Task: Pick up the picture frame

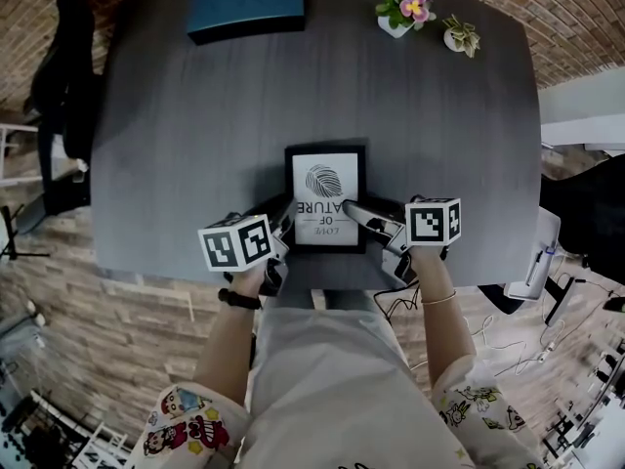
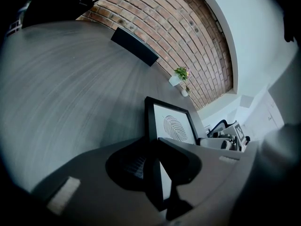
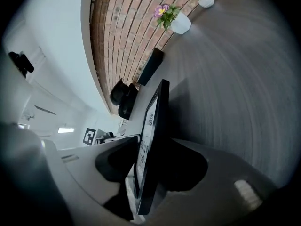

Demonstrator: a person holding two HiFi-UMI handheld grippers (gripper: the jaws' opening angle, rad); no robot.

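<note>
The black picture frame [image 1: 325, 195], holding a white print of a leaf, lies near the front edge of the grey table [image 1: 195, 115]. My left gripper [image 1: 283, 233] is at the frame's near left corner. In the left gripper view its jaws are closed on the frame's edge [image 2: 171, 124], one pad above and one below, left gripper [image 2: 157, 166]. My right gripper [image 1: 356, 211] is at the near right corner. In the right gripper view the frame [image 3: 155, 121] stands between the jaws of the right gripper [image 3: 146, 168], with a small gap showing at one pad.
At the table's far edge lie a dark blue box [image 1: 246, 6], a pot of pink flowers [image 1: 405, 8] and a small potted plant [image 1: 459, 35]. A black chair with a dark garment [image 1: 63, 66] stands at the left. Cables lie on the floor at the right.
</note>
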